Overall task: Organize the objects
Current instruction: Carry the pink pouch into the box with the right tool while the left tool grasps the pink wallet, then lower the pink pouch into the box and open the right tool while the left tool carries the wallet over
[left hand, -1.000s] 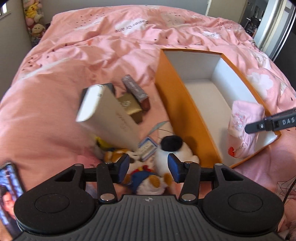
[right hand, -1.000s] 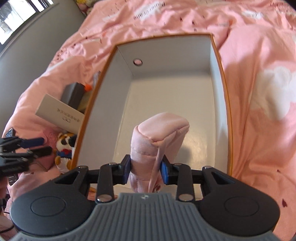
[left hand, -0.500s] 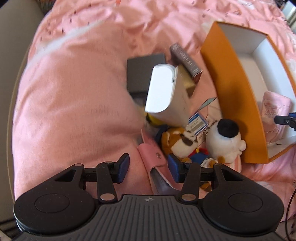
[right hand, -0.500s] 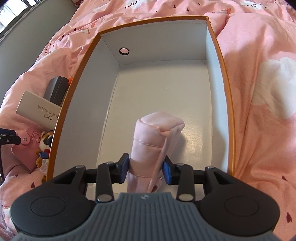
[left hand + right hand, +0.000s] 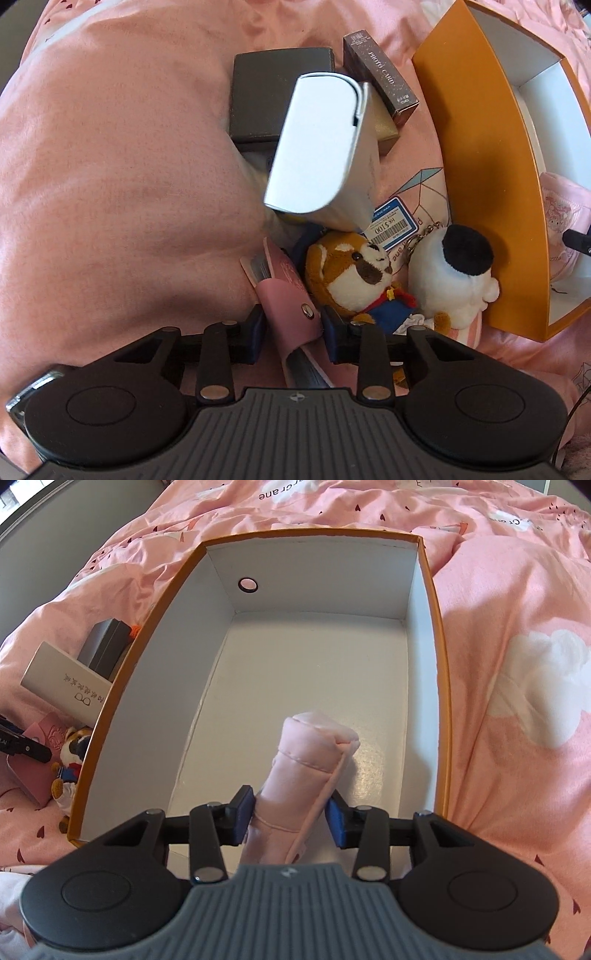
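My left gripper (image 5: 293,330) points down at the bed and straddles a pink snap wallet (image 5: 291,306). Its jaws are closing, and the pads stand just off the wallet's sides. Beside it lie a brown-and-white plush (image 5: 351,273) and a white plush with a black cap (image 5: 450,273). In the right wrist view my right gripper (image 5: 291,812) is inside the orange box (image 5: 155,709). Its jaws are opening around a rolled pink pouch (image 5: 310,768) that stands on the box floor, and the pads are easing off it.
A tilted white case (image 5: 314,147) leans over a dark grey box (image 5: 273,99), a gold box (image 5: 384,125) and a photo-card box (image 5: 380,85). A price tag (image 5: 391,225) lies by the plushes. A raised fold of the pink duvet (image 5: 129,184) fills the left.
The left gripper swung down from the plushes onto the pink wallet and its jaws narrowed around it. The right jaws widened around the pink pouch, which sank a little in the box.
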The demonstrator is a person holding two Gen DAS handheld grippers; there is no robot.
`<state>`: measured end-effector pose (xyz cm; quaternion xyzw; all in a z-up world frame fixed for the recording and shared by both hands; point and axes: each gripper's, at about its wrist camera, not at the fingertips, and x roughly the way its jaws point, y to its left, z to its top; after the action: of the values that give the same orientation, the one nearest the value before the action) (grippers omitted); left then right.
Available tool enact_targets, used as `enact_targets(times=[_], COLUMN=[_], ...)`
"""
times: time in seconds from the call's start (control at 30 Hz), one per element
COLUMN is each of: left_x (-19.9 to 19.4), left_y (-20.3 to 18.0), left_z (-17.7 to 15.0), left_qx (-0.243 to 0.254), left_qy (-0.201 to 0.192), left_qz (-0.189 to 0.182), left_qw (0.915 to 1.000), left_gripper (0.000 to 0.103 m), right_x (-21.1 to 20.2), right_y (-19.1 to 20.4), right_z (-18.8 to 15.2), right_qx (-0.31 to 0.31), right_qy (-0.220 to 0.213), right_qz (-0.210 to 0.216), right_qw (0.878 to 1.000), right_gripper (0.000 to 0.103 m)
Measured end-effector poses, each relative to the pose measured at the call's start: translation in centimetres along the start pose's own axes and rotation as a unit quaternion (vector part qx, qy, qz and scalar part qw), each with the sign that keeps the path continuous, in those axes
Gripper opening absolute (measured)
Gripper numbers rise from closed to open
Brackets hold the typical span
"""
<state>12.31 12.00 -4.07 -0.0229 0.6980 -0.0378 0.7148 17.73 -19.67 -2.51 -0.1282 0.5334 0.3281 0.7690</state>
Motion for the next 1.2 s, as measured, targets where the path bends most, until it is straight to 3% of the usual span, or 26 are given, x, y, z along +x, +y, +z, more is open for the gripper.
enact_targets(times=[0.23, 0.47, 0.57, 0.9, 0.97, 1.07, 1.2], left_x=[-1.6, -5.2, -7.4, -12.1, -12.3, -12.1, -10.6], left_y=[0.9, 0.9, 0.6, -4.6, -6.2, -8.8, -11.9], left_z=[-2.3, -4.2, -4.7, -3.4, -2.6, -1.7, 0.4], left_qx=[-0.024, -0.035, -0.034, 0.023, 0.040, 0.067, 0.087], left_qy=[-0.060, -0.114, -0.136, -0.240, -0.253, -0.266, -0.264], left_qz=[-0.016, -0.040, -0.059, -0.121, -0.139, -0.154, -0.164], left_qw=[0.9978, 0.9921, 0.9884, 0.9628, 0.9567, 0.9493, 0.9466], left_gripper=[0.033, 0.031, 0.031, 0.031, 0.031, 0.031, 0.031], right_x=[-0.5, -1.5, -1.8, -0.9, -0.5, -0.3, -0.7], right_y=[0.1, 0.9, 1.0, 2.6, 3.0, 3.0, 3.0], right_z=[-0.5, -0.7, -0.7, -0.9, -1.0, -1.0, -0.8], right_qx=[0.008, -0.014, -0.017, -0.038, -0.056, -0.071, -0.091], right_qy=[0.001, -0.010, -0.012, -0.028, -0.032, -0.044, -0.065], right_qz=[0.004, -0.038, -0.037, -0.069, -0.082, -0.084, -0.086], right_qw=[1.000, 0.999, 0.999, 0.996, 0.995, 0.993, 0.990], right_gripper=[0.044, 0.046, 0.046, 0.054, 0.035, 0.030, 0.016])
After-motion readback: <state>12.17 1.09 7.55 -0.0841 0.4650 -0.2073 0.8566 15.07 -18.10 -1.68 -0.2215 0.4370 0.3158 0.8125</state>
